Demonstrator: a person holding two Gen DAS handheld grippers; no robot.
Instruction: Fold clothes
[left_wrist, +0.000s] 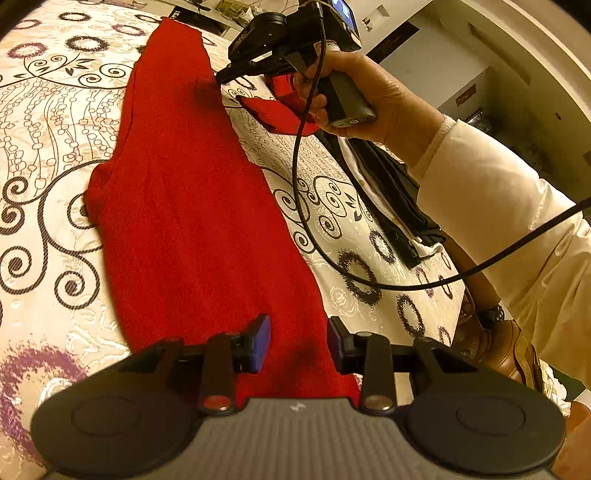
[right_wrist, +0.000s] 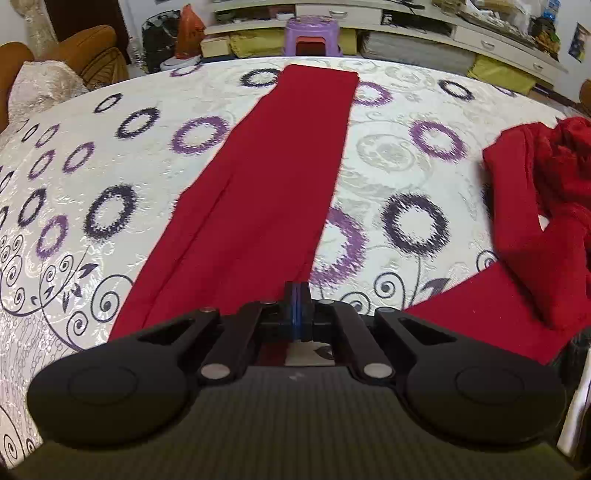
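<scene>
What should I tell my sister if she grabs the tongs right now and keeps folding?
Left tongs: open, over the near end of the long red garment, holding nothing.
Right tongs: shut at the other end of the garment; whether cloth is pinched between them cannot be seen.
The garment lies flat in a narrow strip along the patterned bedspread, so the lengthwise fold looks done.
A second red garment sits crumpled off to one side, and dark clothes lie by the bed edge.
Left: fold the strip end to end, then do the others.
</scene>
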